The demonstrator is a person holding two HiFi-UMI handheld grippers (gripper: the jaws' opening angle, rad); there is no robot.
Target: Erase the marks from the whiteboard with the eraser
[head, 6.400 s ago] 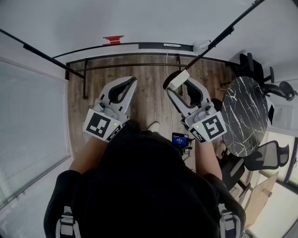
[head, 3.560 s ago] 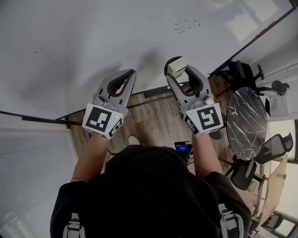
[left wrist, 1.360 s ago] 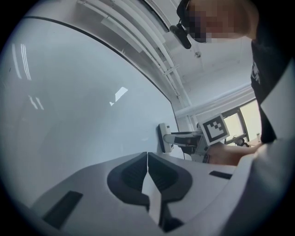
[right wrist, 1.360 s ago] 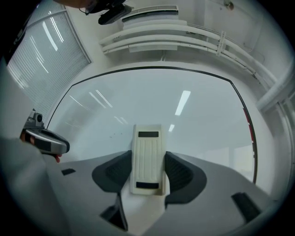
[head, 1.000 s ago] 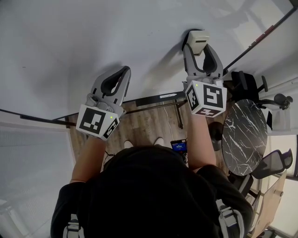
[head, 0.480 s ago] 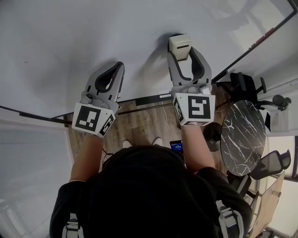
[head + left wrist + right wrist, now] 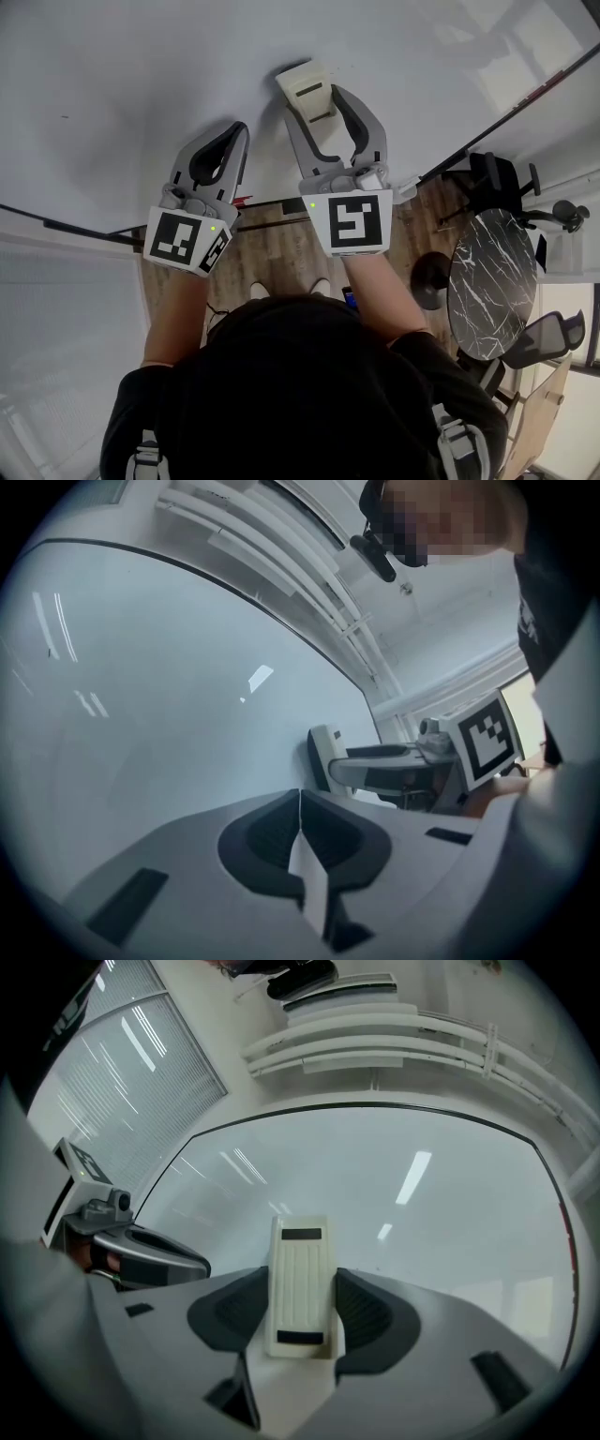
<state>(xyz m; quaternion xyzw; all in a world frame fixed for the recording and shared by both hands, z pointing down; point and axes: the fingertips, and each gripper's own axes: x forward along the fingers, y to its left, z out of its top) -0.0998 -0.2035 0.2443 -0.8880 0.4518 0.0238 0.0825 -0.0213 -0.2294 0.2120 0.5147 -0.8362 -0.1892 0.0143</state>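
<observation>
Press the cream ribbed plastic eraser point(image 7: 298, 1283), clamped in the right gripper point(image 7: 322, 105), flat on the glossy white whiteboard point(image 7: 141, 75) — even, overlapping strokes — left gripper point(image 7: 300, 808) pinched together, empty.

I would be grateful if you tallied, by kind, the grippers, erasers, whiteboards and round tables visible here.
Grey two-jaw grippers: 2, the left gripper and the right gripper
Cream rectangular plastic eraser: 1
White wall-mounted whiteboard: 1
Round black marble table: 1
Total: 5
</observation>
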